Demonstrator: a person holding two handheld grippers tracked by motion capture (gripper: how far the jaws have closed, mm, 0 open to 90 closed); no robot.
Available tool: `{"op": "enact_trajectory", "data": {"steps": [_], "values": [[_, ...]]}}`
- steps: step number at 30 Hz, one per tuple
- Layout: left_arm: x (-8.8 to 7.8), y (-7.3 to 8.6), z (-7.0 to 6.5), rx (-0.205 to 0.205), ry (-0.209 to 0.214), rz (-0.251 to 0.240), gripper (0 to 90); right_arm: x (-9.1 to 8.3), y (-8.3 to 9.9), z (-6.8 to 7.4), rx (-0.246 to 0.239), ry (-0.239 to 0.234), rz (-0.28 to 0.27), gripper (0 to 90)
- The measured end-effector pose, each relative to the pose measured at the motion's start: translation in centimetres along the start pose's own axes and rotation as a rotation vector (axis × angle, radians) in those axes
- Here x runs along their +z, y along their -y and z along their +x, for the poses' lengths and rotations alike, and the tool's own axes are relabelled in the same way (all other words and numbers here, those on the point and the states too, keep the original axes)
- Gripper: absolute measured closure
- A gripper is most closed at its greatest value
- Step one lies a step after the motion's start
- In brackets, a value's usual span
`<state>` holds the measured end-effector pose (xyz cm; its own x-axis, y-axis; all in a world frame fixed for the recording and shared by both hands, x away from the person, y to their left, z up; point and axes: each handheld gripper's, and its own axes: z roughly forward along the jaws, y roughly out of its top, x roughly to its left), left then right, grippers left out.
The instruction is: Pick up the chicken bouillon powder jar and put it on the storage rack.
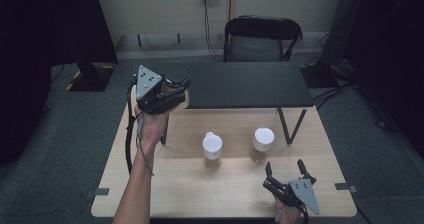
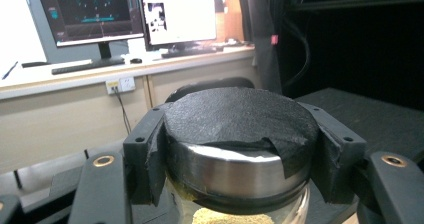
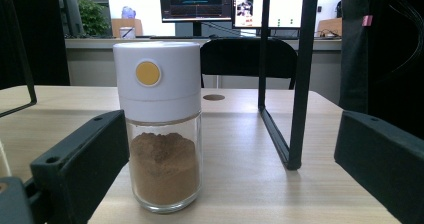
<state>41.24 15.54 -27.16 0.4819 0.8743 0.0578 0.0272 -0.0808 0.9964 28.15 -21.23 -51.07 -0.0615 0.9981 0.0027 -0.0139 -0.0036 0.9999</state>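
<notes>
My left gripper is raised over the table's far left corner, beside the black shelf. It is shut on a glass jar with a steel cap, black tape over the top and yellowish powder inside. The jaws clamp the cap from both sides. My right gripper rests low at the table's front right, open, with nothing between its fingers. Just ahead of it stands a white-capped jar of brown powder. Another white-capped jar stands to its left.
The black shelf stands on thin metal legs over the far half of the wooden table. A black chair sits behind it. Monitors stand on a desk along the wall.
</notes>
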Motion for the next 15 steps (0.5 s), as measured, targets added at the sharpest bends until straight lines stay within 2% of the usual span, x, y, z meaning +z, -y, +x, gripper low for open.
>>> {"op": "enact_trajectory", "data": {"steps": [9, 15], "values": [[1.8, 0.2, 1.2, -0.034, -0.011, 0.022, 35.0, 0.0, 0.0, 0.0, 0.0, -0.001, 0.0, 0.0], [2.7, 0.4, 1.0, -0.019, -0.01, 0.043, 35.0, 0.0, 0.0, 0.0, 0.0, -0.002, 0.0, 0.0]]}}
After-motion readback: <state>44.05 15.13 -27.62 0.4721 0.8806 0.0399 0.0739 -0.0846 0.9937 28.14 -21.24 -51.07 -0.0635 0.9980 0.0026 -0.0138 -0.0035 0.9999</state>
